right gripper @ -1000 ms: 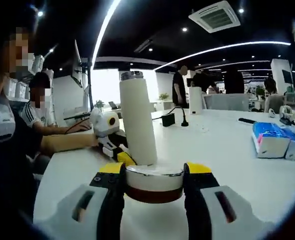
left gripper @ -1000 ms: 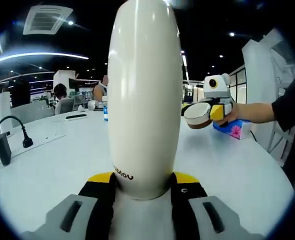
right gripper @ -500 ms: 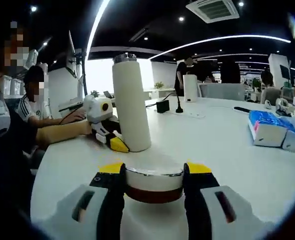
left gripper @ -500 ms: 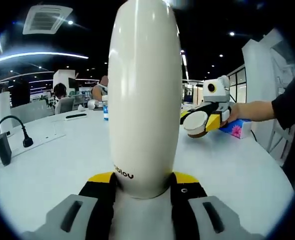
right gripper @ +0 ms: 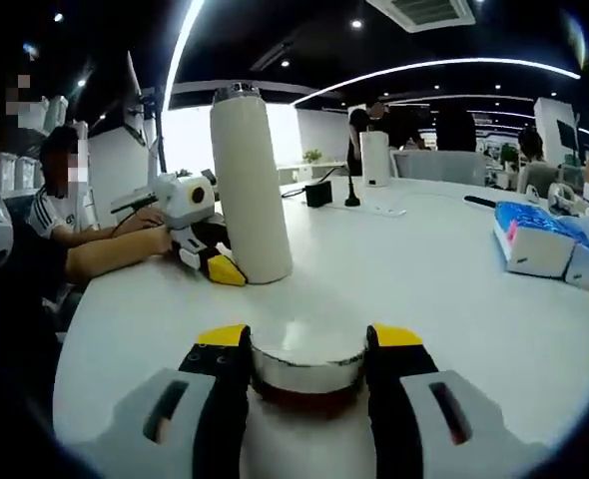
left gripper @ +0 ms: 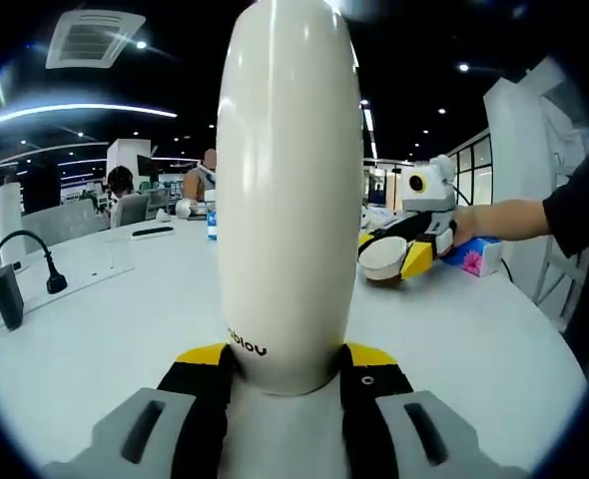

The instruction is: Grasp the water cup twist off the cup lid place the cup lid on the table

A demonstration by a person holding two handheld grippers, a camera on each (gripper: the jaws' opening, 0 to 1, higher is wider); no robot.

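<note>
A tall cream water cup stands upright on the white table, and my left gripper is shut on its lower body. In the right gripper view the same cup stands with its threaded steel mouth uncovered, the left gripper at its base. My right gripper is shut on the round cup lid, cream with a steel band, held low at the tabletop. The left gripper view shows the right gripper with the lid at the right, near the table.
Blue tissue packs lie at the table's right side. A power strip with a black plug and adapter lies on the left. A white cylinder stands farther back. Seated people are at the table edge.
My right gripper has lowered the lid toward the table and drawn nearer to the cup. The left gripper and the cup have stayed put.
</note>
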